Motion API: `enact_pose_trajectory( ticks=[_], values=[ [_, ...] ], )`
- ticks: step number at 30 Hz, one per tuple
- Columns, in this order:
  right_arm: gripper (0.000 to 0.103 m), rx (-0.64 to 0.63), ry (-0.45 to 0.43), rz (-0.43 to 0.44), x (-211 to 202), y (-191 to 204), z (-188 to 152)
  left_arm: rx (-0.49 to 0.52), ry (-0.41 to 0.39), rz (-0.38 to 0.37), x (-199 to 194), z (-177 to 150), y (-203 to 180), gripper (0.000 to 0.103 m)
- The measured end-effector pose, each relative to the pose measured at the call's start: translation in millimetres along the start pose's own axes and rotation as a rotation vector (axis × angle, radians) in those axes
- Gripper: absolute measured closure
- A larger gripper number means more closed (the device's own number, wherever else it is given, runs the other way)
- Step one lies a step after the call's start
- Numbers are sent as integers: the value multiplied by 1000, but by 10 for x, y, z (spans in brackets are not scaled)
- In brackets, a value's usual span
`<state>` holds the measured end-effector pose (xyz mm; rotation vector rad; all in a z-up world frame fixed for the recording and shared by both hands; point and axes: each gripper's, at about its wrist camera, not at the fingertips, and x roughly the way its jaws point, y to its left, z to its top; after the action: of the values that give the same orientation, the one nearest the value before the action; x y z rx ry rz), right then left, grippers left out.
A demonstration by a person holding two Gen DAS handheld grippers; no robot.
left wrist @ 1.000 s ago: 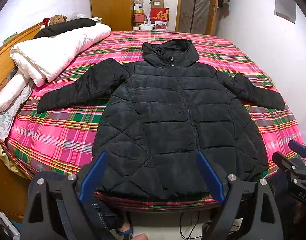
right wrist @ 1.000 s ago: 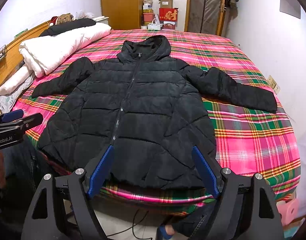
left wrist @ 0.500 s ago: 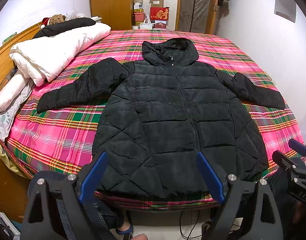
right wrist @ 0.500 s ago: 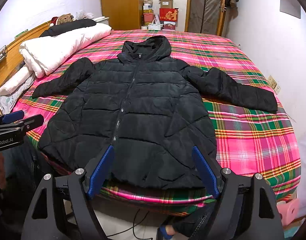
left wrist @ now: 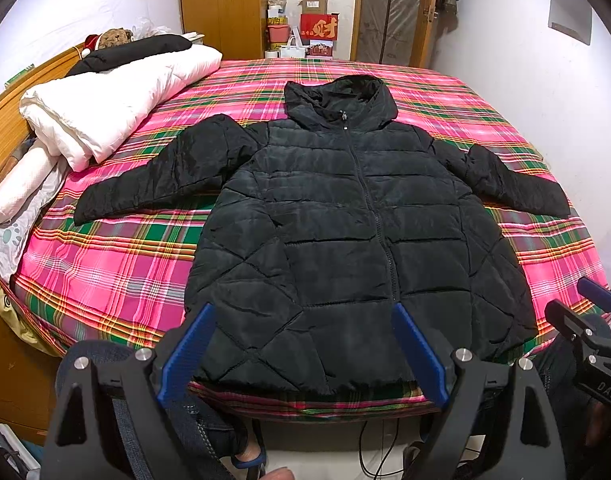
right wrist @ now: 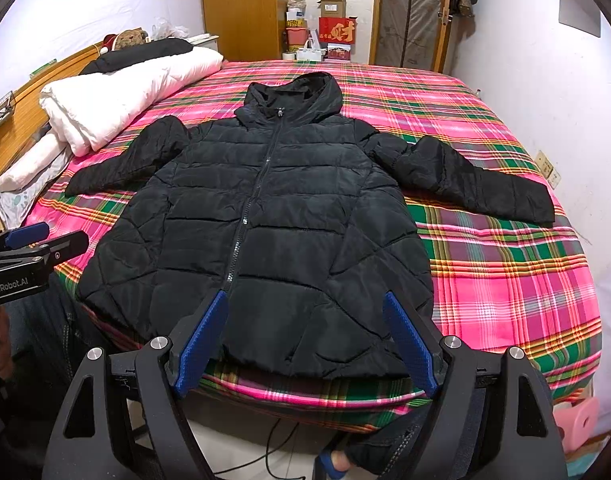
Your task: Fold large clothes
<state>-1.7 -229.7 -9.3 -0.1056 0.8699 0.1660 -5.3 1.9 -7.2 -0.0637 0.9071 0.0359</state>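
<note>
Counting from my end of the bed [left wrist: 105,272]: one black puffer jacket [left wrist: 345,240] ahead of my fingers, with two sleeves and one hood. One white duvet [left wrist: 105,108] far off to my left, one dark pillow [left wrist: 133,52] on top of it. Two grippers: my left gripper [left wrist: 301,348] and my right gripper [right wrist: 305,344], each with two blue pads spread wide.

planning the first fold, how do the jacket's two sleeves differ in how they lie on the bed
The sleeve toward the white duvet runs nearly straight from shoulder to cuff; the sleeve toward the wall kinks at the elbow. The duvet-side cuff ends well inside the plaid sheet; the wall-side cuff reaches close to the bed's edge. Both lie flat, spread out from the body, black and quilted, untouched by either open claw.
</note>
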Motion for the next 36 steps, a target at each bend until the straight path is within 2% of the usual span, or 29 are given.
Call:
enact_pose_trajectory(
  ticks=[12, 24, 31, 36],
  values=[
    [23, 0, 2, 7, 23, 41, 4, 2, 5, 3, 7, -2, 14, 12],
    [23, 11, 3, 46, 186, 63, 90, 15, 31, 11, 228, 61, 54, 12],
    [23, -29, 28, 57, 466, 147, 315, -22, 41, -7, 495, 250, 295, 12],
    [23, -58, 24, 53, 683, 228, 542, -80, 41, 2, 754, 485, 614, 12]
  ],
)
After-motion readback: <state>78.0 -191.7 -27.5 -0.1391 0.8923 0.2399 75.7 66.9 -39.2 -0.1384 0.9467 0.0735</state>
